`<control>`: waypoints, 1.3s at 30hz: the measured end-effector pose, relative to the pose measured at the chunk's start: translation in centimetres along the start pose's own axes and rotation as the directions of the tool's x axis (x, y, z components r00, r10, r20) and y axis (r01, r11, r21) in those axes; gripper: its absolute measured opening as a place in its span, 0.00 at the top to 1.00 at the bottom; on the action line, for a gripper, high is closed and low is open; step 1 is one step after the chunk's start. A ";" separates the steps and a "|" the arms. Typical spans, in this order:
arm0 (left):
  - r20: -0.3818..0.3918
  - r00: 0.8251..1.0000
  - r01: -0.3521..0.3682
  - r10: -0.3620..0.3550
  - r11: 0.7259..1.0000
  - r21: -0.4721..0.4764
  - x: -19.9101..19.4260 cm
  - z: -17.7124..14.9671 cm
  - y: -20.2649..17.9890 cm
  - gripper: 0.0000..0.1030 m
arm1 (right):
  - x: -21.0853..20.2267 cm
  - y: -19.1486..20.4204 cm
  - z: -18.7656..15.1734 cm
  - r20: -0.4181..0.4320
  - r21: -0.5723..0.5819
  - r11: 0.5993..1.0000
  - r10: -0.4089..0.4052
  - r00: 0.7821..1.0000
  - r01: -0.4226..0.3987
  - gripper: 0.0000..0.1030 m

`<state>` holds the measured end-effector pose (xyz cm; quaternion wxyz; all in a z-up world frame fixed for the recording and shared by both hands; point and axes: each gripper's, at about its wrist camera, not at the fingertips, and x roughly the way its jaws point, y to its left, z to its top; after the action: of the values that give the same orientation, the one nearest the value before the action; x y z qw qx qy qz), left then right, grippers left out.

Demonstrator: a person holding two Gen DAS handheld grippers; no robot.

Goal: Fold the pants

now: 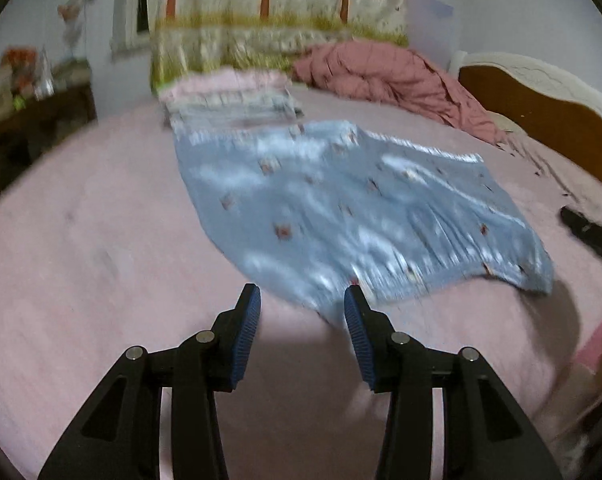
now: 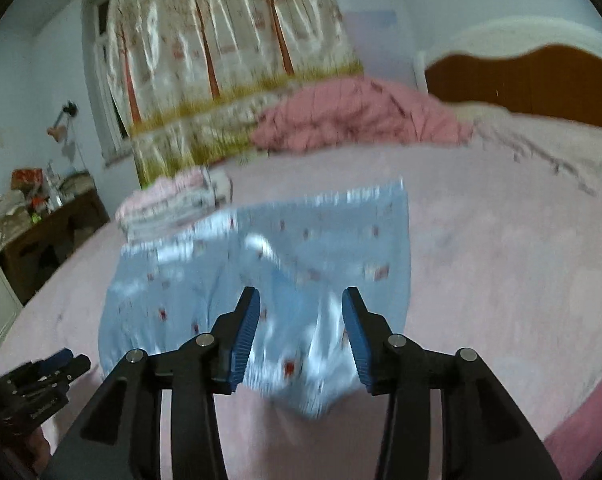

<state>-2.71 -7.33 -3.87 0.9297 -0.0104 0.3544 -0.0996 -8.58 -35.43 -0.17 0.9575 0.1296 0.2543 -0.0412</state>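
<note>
- Left wrist view: left tongs (image 1: 302, 300) are spread with nothing between them, hanging just short of the near edge of the blue pants (image 1: 341, 208), which lie flat on the pink bed (image 1: 81, 260), probably so they fold cleanly
- Right wrist view: right tongs (image 2: 301, 302) also spread and empty over the pants' (image 2: 261, 292) near end, looks lined up for the next grab

Bed (image 1: 81, 240) with pink sheet; wood headboard (image 2: 533, 80), white-trimmed, at its far right end. Behind bed: patterned curtain (image 1: 261, 20) over window, pale wall (image 2: 41, 80). Left of bed: dark wooden surface (image 2: 49, 224), cluttered. On bed near curtain: crumpled pink quilt (image 1: 389, 76). Dim light.
</note>
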 end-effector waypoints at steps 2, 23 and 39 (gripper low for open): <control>-0.024 1.000 0.017 -0.017 1.000 0.009 0.2 -0.6 -0.4 0.59 | 0.8 0.5 -0.9 -0.052 -0.005 1.000 -0.015 0.999 0.014 0.57; -0.024 0.999 -0.031 0.031 0.999 -0.009 2.3 -0.6 -1.7 0.94 | 4.1 2.0 -4.2 -0.313 -0.166 0.970 -0.225 0.923 0.180 0.53; 0.020 0.997 -0.074 0.075 0.997 -0.016 -2.2 -1.8 -0.8 0.96 | -0.6 1.4 -4.5 -0.265 -0.060 0.990 -0.141 0.954 0.130 0.96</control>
<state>-5.68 -7.65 -3.69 0.9362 -0.0052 0.3458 -0.0621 -11.00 -32.82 -3.34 0.9117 0.0961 0.3907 -0.0834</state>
